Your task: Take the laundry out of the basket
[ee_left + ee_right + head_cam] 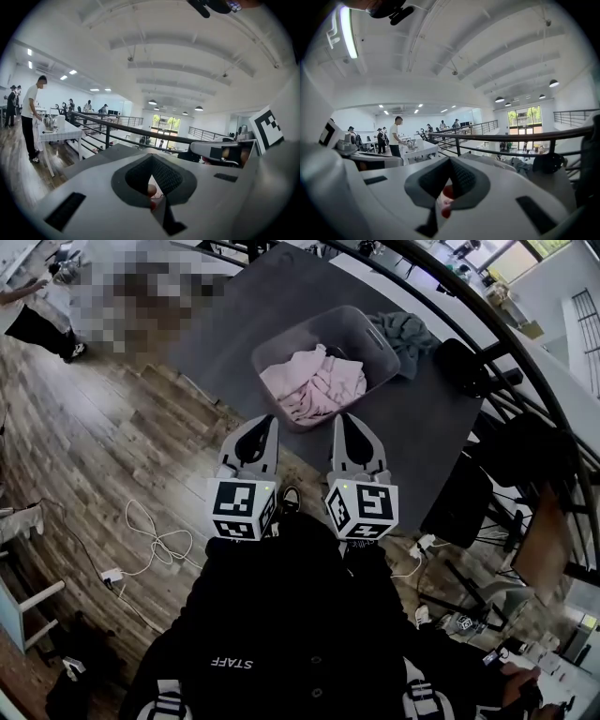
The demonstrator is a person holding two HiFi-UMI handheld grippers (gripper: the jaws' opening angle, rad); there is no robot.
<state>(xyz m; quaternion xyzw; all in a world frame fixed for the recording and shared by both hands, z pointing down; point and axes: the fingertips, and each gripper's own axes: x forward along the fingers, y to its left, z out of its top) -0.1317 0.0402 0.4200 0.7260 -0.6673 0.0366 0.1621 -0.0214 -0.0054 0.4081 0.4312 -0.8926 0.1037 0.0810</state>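
Note:
A grey plastic basket (377, 341) stands on a dark table (234, 315) and holds a heap of pink laundry (314, 382). A dark teal garment (405, 331) lies on the table by the basket's far right corner. My left gripper (266, 421) and right gripper (345, 420) hang side by side at the table's near edge, just short of the basket, both shut and holding nothing. In the left gripper view the left gripper's jaws (152, 190) meet and point over the table towards a railing. The right gripper view shows the right gripper's jaws (446, 194) together as well.
White cables (155, 542) lie on the wooden floor to the left. A black chair (461, 502) stands right of the table, with a black railing (525, 343) beyond it. A black object (459, 362) sits near the table's right edge. People stand at a white table (56, 133) far left.

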